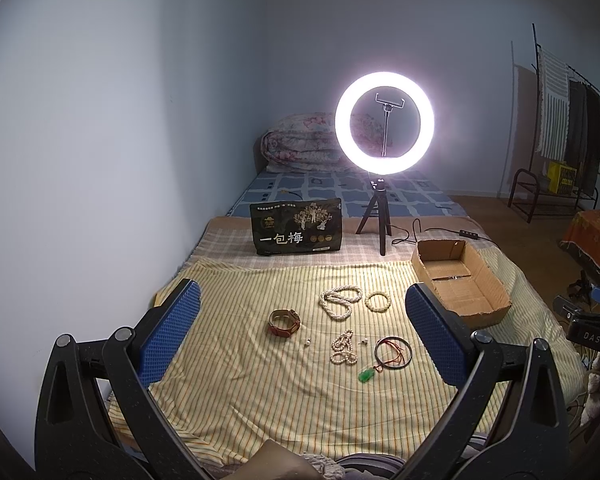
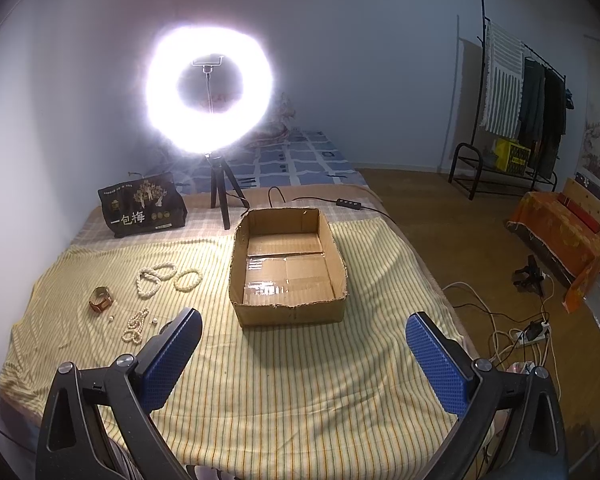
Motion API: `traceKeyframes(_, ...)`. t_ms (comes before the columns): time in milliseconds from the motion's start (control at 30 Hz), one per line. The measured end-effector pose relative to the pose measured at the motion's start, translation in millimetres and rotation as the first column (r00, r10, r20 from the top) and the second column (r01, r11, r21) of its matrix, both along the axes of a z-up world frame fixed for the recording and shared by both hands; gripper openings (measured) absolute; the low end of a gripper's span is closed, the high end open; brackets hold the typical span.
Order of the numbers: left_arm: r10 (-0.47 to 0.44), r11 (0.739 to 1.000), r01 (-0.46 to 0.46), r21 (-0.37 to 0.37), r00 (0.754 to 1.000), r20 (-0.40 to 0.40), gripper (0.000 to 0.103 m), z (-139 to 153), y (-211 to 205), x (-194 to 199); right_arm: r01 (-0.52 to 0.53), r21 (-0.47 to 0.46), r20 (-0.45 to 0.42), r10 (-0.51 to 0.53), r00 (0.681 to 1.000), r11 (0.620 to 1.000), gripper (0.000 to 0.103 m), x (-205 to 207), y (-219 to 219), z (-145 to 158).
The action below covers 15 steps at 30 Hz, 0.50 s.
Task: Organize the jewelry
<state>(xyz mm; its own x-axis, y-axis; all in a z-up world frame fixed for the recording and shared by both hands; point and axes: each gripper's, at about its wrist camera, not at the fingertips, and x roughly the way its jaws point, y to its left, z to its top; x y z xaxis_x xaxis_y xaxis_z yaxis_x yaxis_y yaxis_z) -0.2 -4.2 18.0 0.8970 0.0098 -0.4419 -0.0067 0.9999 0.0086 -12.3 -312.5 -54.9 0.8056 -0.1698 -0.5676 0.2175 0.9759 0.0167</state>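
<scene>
Ahead of both grippers: yellow striped cloth (image 1: pixel 236 380) spread over a bed, jewelry scattered on it, nothing held.
Left gripper (image 1: pixel 302 332): blue pads spread wide, hovering above the cloth, jewelry framed between and beyond the fingertips.
Right gripper (image 2: pixel 304 350): spread wide as well, empty, open brown cardboard box (image 2: pixel 288 308) straight ahead of its fingertips.
Jewelry location: just beyond the left fingertips; forward and left of the right gripper, well apart from the box.
Count, long white bead necklace (image 1: pixel 339 302): one, farthest ahead of the left gripper.
Count, round white bead bracelet (image 1: pixel 378 301): one, just right of the necklace.
Count, brown leather strap watch (image 1: pixel 285 323): one, ahead and toward the left finger.
Count, smaller white bead strand (image 1: pixel 343 347): one, nearest centre.
Count, thin dark bangle (image 1: pixel 393 353): one, red cord lying across it.
Count, green pendant on red cord (image 1: pixel 366 374): one, closest to the left gripper.
Count, tiny pale earrings or loose beads (image 1: pixel 307 343): two, either side of the small strand; too small to identify.
Count, box: one, empty, likely the place for sorting.
Risk, snagging: red cord overlaps the bangle, so lifting either probably drags the other.
Risk, slipping: bead strands are limp; a pinch on one loop may let the rest trail and catch the cloth.
Risk, tiny pieces: wide pads may pinch cloth instead, or flick them into a fold.
Risk, box: light cardboard may slide if bumped by the right gripper.
</scene>
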Motion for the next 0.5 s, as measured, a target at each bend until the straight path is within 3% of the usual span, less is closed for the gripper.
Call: traceKeyframes(500, 0.006, 1.000, -0.006, 0.003, 1.000, -0.013, 0.103, -7.6, 2.5, 2.4, -0.001, -0.001, -0.014, 0.001, 1.000, 1.000, 0.103, 0.8, 2.7, -3.3)
